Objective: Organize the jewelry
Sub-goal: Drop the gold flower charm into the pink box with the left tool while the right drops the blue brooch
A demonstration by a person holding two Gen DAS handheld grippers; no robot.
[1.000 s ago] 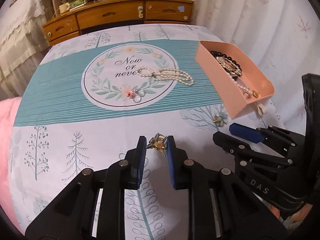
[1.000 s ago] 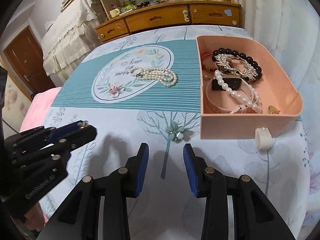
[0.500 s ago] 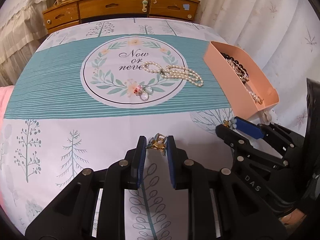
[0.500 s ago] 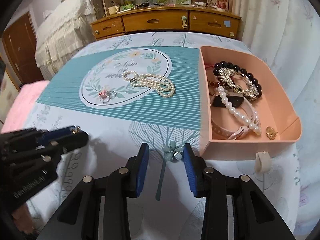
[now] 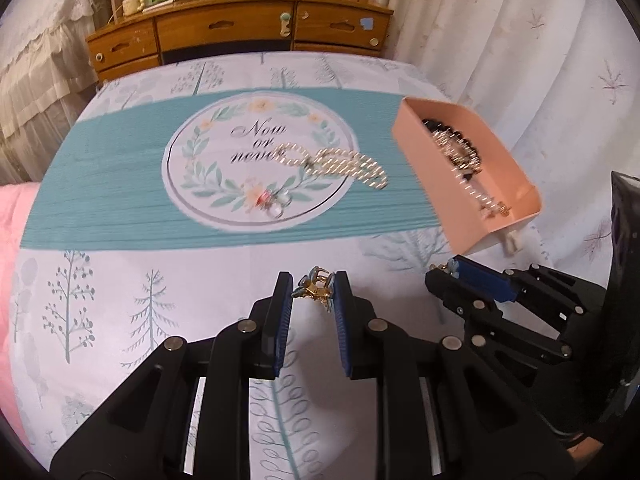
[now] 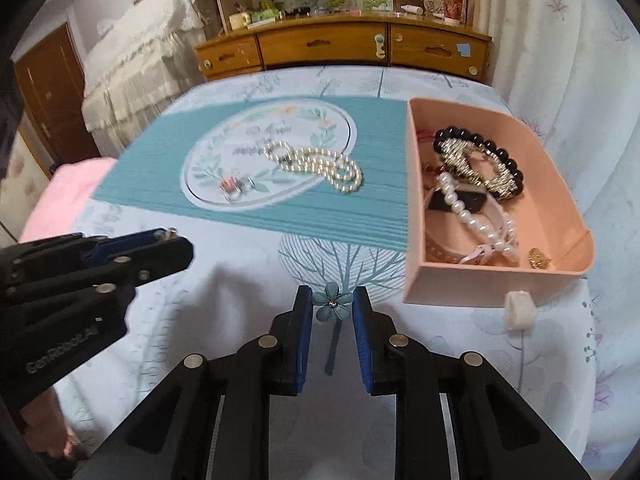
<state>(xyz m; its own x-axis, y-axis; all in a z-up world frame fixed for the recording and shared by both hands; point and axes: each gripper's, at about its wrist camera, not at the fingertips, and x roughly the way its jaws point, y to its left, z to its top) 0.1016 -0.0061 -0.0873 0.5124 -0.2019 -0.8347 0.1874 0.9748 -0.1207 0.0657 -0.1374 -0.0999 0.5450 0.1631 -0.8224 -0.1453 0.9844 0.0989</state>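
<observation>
Earrings both pinched: left gripper clamps gold-blue earring bottom center; right gripper narrow around blue flower earring, seemingly gripped. Pink tray sits right of frame; carry level, release low inside, avoid its wall.

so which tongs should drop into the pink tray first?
Probably right. The right tongs, closed around the blue flower earring, sit just beside the pink tray; the left tongs, holding the other earring, are farther away.

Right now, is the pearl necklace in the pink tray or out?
Out. The pearl necklace lies bunched on the tablecloth, left of the pink tray, apart from it.
</observation>
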